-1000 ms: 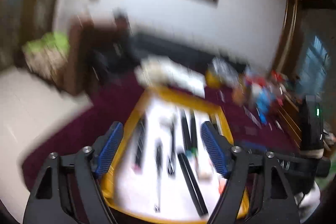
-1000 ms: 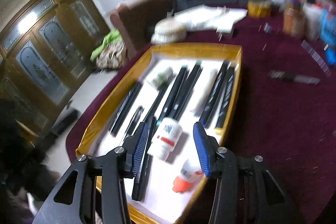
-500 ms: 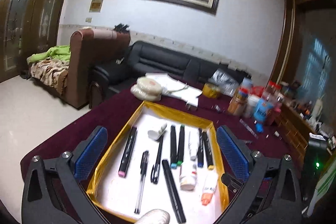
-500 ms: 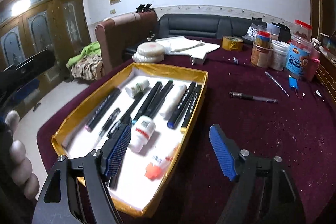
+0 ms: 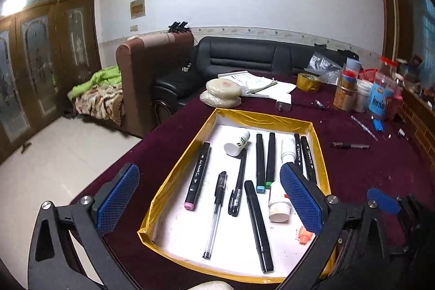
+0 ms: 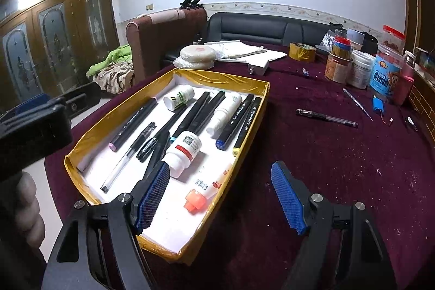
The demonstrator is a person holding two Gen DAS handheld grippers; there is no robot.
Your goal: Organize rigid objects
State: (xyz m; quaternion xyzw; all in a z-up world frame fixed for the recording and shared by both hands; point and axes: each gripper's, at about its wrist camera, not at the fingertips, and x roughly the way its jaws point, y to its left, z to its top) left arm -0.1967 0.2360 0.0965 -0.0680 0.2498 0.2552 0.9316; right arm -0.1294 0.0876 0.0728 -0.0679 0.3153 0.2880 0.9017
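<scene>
A maroon-covered bench [image 6: 339, 154] carries one gold-rimmed tray [image 6: 261, 99] with a white floor. In the tray lie six black markers, three pens, three white bottles, and one orange-capped tube [image 6: 206, 189] at the near right edge. One more pen [image 6: 326, 117] lies on the cloth, well to the right of the tray. The left claw [image 5: 209, 197] hangs over the tray, fully spread and empty; the right claw [image 6: 220, 195], straddling the tray's right rim, is apart and empty too.
</scene>
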